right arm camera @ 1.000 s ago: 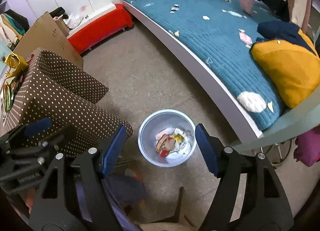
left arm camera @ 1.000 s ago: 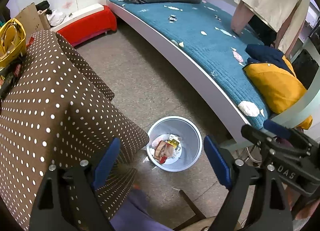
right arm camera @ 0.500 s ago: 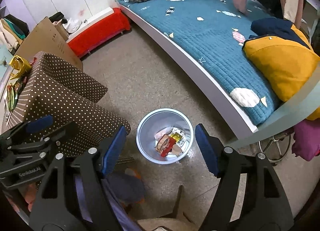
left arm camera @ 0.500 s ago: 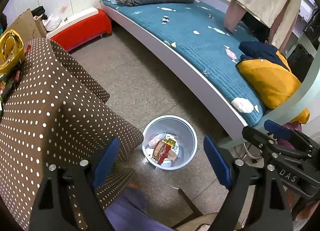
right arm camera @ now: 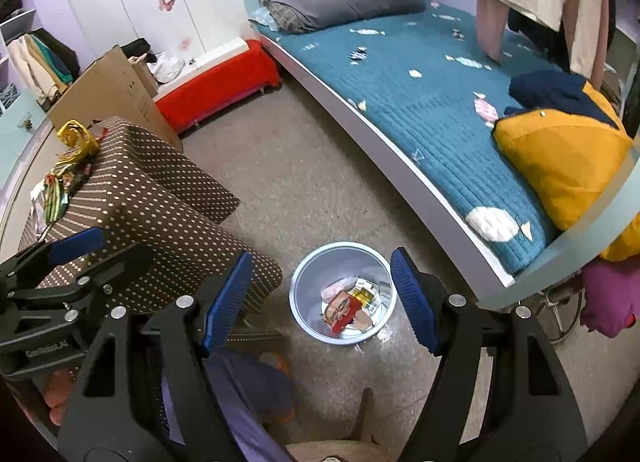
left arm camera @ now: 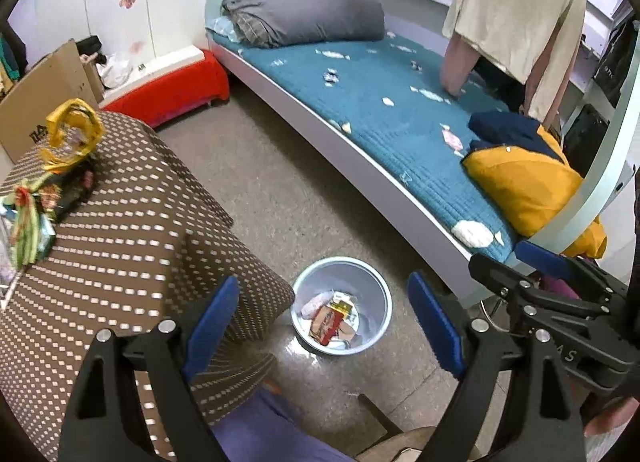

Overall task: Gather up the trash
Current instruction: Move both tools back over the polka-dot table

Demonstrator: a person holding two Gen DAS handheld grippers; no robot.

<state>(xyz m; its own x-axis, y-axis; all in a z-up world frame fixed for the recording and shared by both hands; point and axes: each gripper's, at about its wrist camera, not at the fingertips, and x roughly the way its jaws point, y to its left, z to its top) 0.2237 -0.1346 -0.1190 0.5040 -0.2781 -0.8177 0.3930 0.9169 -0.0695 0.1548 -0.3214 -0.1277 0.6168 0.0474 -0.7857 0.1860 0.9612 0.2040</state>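
Note:
A pale blue bin (left arm camera: 374, 282) stands on the floor between the dotted table and the bed, with wrappers (left arm camera: 330, 320) inside; it also shows in the right wrist view (right arm camera: 308, 274). My left gripper (left arm camera: 324, 326) is open and empty, high above the bin. My right gripper (right arm camera: 320, 298) is open and empty too, also above the bin. More wrappers and a gold foil bag (left arm camera: 70, 134) lie on the far left of the brown dotted table (left arm camera: 120, 230). Small scraps (left arm camera: 330, 76) lie on the blue bed cover (left arm camera: 380, 122).
A red bench (left arm camera: 172, 90) and a cardboard box (left arm camera: 44, 98) stand at the back left. A yellow and navy jacket (left arm camera: 520, 174) lies on the bed. Clothes (left arm camera: 516, 10) hang at the right. A chair edge (left arm camera: 384, 422) is just below me.
Both grippers have risen and tilted up, so the bin sits lower in view and more of the table top and the room shows. Both stay open.

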